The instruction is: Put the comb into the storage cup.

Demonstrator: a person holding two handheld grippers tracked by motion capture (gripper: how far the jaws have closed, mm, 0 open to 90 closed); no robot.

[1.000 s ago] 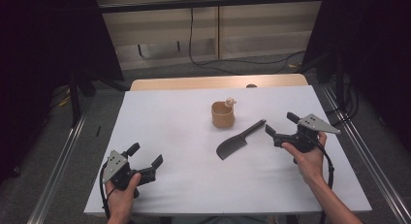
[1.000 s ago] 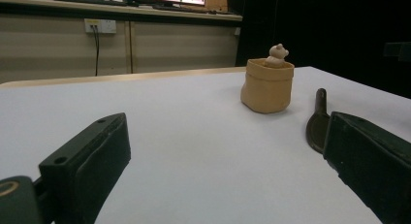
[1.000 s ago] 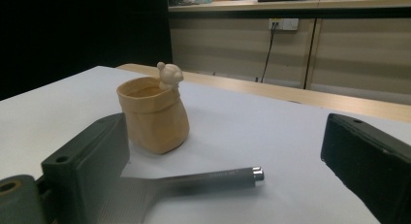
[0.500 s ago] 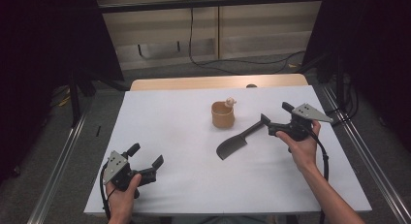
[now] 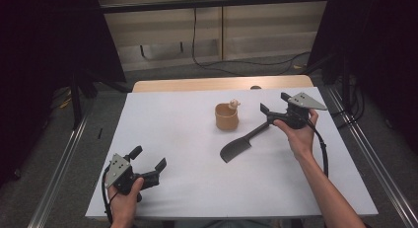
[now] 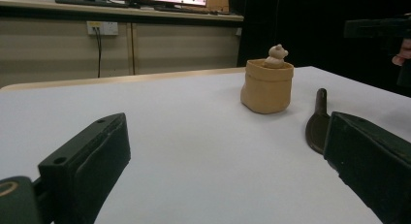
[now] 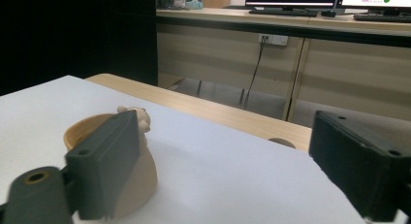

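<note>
Now, right claw (image 5: 274, 103): jaws apart, empty, raised just above the knife's handle end.
Left claw (image 5: 149, 158): jaws apart, empty, low over the surface (image 5: 177, 124), well apart from both things.
Knife (image 5: 241, 143): lay flat below and beside right claw; likely stiff and thin, best taken by the handle.
Cup (image 5: 226, 116): stood just past right claw's left jaw, small figure at its rim; probably light, easily tipped.

left gripper (image 5: 148, 165); right gripper (image 5: 272, 106): black jaws; grey three-cornered plates; black cables; bare forearms
</note>
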